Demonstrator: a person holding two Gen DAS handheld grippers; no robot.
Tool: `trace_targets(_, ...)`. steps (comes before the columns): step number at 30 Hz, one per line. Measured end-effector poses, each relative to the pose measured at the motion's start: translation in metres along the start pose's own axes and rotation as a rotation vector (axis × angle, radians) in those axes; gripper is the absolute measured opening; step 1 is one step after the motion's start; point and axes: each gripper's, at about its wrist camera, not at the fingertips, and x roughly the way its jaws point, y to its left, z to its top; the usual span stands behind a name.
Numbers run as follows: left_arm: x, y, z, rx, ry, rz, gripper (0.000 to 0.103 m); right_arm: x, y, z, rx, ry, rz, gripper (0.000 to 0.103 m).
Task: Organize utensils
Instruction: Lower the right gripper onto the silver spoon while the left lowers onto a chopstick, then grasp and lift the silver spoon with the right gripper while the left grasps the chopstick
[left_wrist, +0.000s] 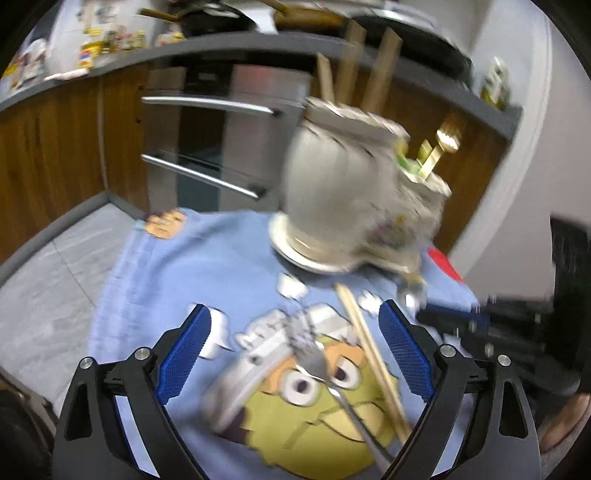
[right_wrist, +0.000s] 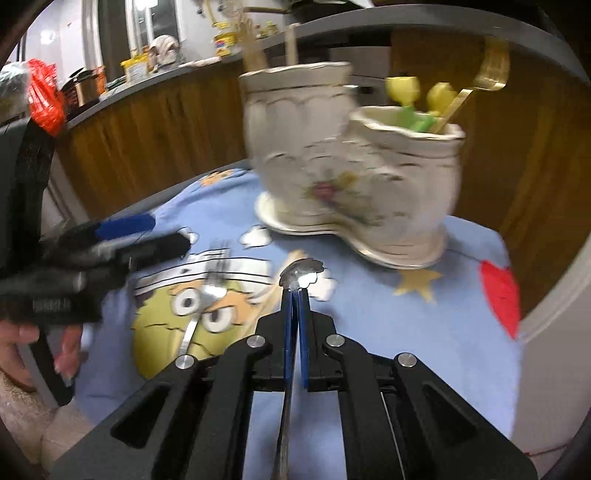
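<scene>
A white ceramic double holder (left_wrist: 347, 192) (right_wrist: 351, 166) stands at the back of a blue cartoon cloth (left_wrist: 229, 266) (right_wrist: 424, 332). Wooden handles stick up from its taller cup; yellow-green utensils (right_wrist: 417, 96) and a gold spoon (right_wrist: 480, 85) sit in the lower cup. A metal fork (left_wrist: 317, 362) (right_wrist: 207, 299) and wooden chopsticks (left_wrist: 373, 362) lie on the cloth. My left gripper (left_wrist: 295, 328) is open above the fork and chopsticks; it also shows in the right wrist view (right_wrist: 147, 236). My right gripper (right_wrist: 295, 291) is shut on a metal spoon (right_wrist: 301, 275), held above the cloth.
Behind the cloth are wooden cabinets (left_wrist: 66, 147) and an oven with steel handles (left_wrist: 210, 103). The dark counter (right_wrist: 166, 77) above holds jars and pans. A grey tiled floor (left_wrist: 44, 288) lies left of the cloth. A white wall (left_wrist: 517, 184) is at the right.
</scene>
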Motion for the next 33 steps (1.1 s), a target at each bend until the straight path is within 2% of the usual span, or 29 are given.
trace_targets(1,0.003,-0.007,-0.001,0.02,0.015,-0.001,0.081,-0.002,-0.005,-0.001,0.012,-0.002,-0.005,0.003)
trace_targets(3,0.011,-0.024,-0.004,0.072,0.051,-0.002,0.063,-0.005,-0.012,-0.004,0.023,-0.004,-0.014,0.003)
trace_targets(4,0.016,-0.032,-0.006,0.098,0.074,-0.001,0.058,-0.006,-0.014,-0.005,0.026,-0.004,-0.016,0.003)
trace_targets(6,0.025,-0.044,-0.01,0.13,0.118,0.013,0.039,-0.006,-0.02,-0.006,0.032,-0.003,-0.016,0.003)
trace_targets(9,0.037,-0.053,-0.015,0.154,0.158,0.038,0.029,-0.009,-0.022,-0.009,0.033,-0.006,-0.015,0.003)
trace_targets(13,0.044,-0.053,-0.016,0.131,0.185,0.056,0.028,-0.009,-0.023,-0.009,0.034,-0.01,-0.007,0.003)
trace_targets(19,0.045,-0.057,-0.018,0.122,0.187,0.077,0.028,-0.01,-0.026,-0.008,0.042,-0.022,0.006,0.003)
trace_targets(25,0.052,-0.066,-0.015,0.148,0.215,0.127,0.027,-0.018,-0.029,-0.009,0.047,-0.046,0.01,0.003)
trace_targets(31,0.055,-0.064,-0.01,0.099,0.248,0.124,0.027,-0.027,-0.031,-0.009,0.059,-0.079,0.017,0.003)
trace_targets(32,0.055,-0.062,-0.008,0.095,0.252,0.124,0.021,-0.028,-0.032,-0.008,0.061,-0.086,0.02,0.003)
trace_targets(33,0.055,-0.06,-0.008,0.093,0.251,0.131,0.012,-0.031,-0.032,-0.008,0.063,-0.097,0.027,0.003)
